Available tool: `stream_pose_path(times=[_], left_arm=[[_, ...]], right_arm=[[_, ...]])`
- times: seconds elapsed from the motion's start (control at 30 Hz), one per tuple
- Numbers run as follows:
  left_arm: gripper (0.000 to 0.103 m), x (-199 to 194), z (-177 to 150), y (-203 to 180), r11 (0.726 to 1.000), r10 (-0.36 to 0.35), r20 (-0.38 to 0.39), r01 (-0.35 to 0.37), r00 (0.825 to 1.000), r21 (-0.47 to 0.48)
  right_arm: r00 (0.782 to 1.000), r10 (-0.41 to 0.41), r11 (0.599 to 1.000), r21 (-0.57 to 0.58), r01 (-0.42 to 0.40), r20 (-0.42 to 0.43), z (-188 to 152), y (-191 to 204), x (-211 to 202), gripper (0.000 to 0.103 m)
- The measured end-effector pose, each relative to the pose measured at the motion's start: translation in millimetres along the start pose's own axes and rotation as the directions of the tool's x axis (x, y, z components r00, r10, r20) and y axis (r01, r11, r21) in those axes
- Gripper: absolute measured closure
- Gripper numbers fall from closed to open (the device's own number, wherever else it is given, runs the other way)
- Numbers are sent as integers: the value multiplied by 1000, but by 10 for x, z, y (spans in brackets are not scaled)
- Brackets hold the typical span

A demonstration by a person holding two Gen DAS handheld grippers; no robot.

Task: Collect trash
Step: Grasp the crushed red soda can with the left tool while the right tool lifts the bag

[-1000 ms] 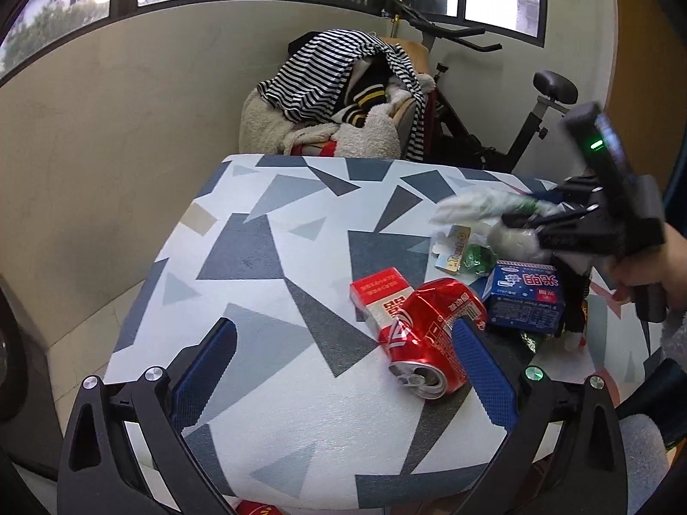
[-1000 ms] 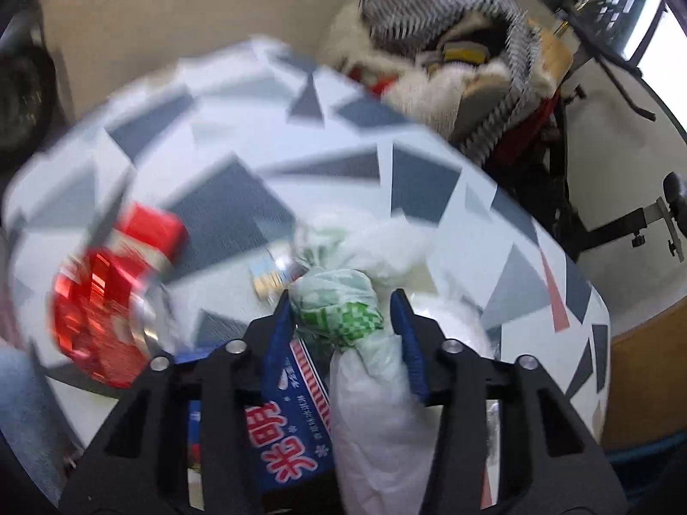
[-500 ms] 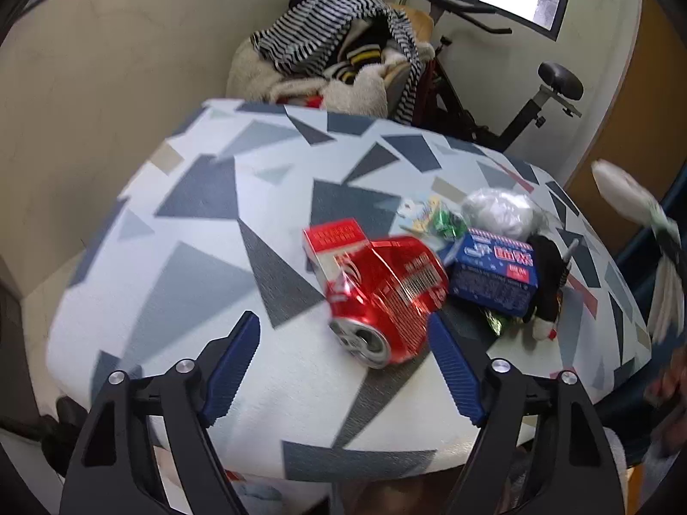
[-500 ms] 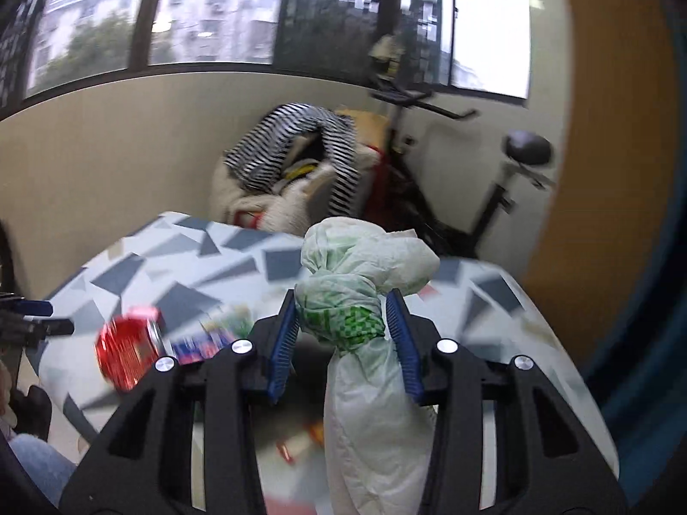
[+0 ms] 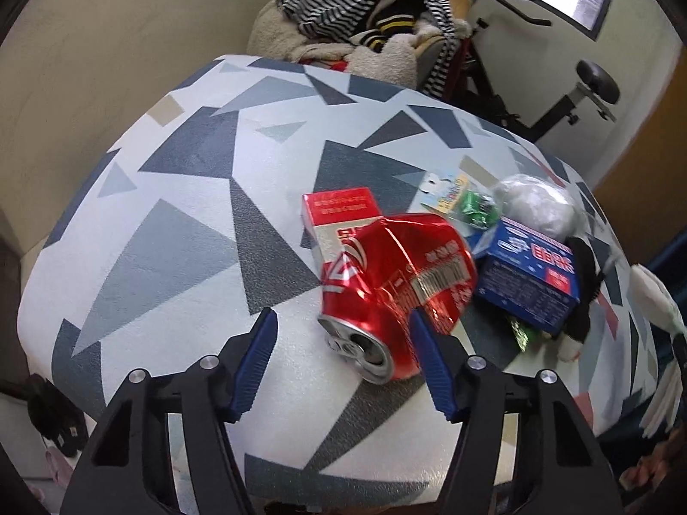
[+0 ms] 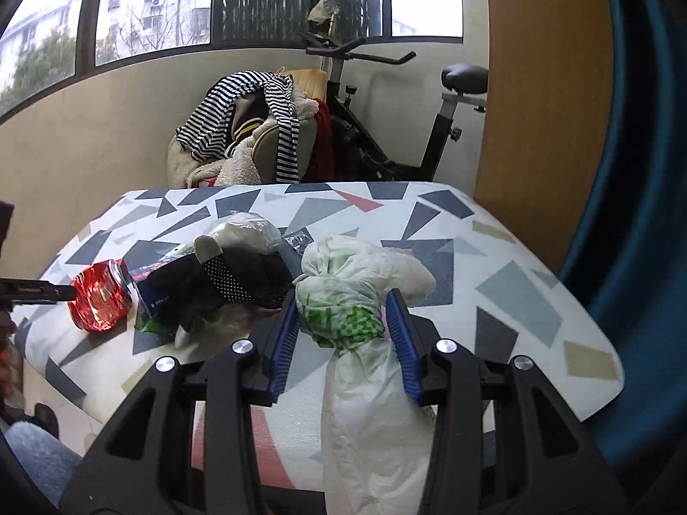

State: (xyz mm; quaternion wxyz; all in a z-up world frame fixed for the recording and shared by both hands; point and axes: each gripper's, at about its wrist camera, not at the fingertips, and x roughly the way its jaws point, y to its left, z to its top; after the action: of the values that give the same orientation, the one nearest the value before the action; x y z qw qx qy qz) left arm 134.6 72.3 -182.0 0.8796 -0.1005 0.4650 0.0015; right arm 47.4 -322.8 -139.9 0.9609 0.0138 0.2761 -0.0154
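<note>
A crushed red can [image 5: 395, 287] lies on the patterned table [image 5: 193, 214], open end toward me. My left gripper [image 5: 341, 317] is low over it with its jaws closing. The right finger is against the can's side and the left finger stands clear of it. The can [image 6: 101, 300] also shows at the far left of the right wrist view. My right gripper [image 6: 342, 300] is shut on the knot of a white and green plastic bag [image 6: 356, 296], which hangs down over the table's near edge.
Beside the can lie a red and white carton [image 5: 339, 214], a blue box [image 5: 528, 274], a green wrapper [image 5: 476, 210], a wad of clear plastic [image 5: 536, 206] and a black dotted cloth [image 6: 240, 279]. A chair piled with clothes [image 6: 253, 128] and an exercise bike [image 6: 386, 107] stand behind the table.
My left gripper has come down closer to the can and its jaws have narrowed around it. My right gripper has swung away from the pile with the bag still in it.
</note>
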Motion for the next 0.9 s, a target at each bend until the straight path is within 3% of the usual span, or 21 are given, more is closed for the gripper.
stream_pose_path(times=[0.23, 0.43, 0.67, 0.7, 0.77, 0.9], left_arm=[[41, 139, 9, -88, 1000, 11, -36, -12, 999, -16], [47, 203, -11, 36, 993, 38, -55, -44, 998, -113], [49, 154, -54, 136, 994, 46, -67, -53, 997, -100], [51, 148, -60, 158, 994, 40, -66, -47, 997, -103], [67, 135, -71, 192, 994, -16, -59, 10, 998, -104], [72, 68, -84, 178, 996, -46, -42, 43, 998, -81]], right_arm=[[999, 27, 999, -24, -27, -19, -67, 101, 45, 60], [999, 43, 998, -34, -44, -28, -76, 138, 70, 60], [998, 57, 998, -29, -58, -37, -82, 130, 97, 60], [997, 61, 998, -27, -63, -40, -90, 132, 105, 60], [997, 68, 997, -25, -70, -45, -100, 142, 113, 60], [995, 82, 996, -27, -84, -48, -95, 178, 99, 60]])
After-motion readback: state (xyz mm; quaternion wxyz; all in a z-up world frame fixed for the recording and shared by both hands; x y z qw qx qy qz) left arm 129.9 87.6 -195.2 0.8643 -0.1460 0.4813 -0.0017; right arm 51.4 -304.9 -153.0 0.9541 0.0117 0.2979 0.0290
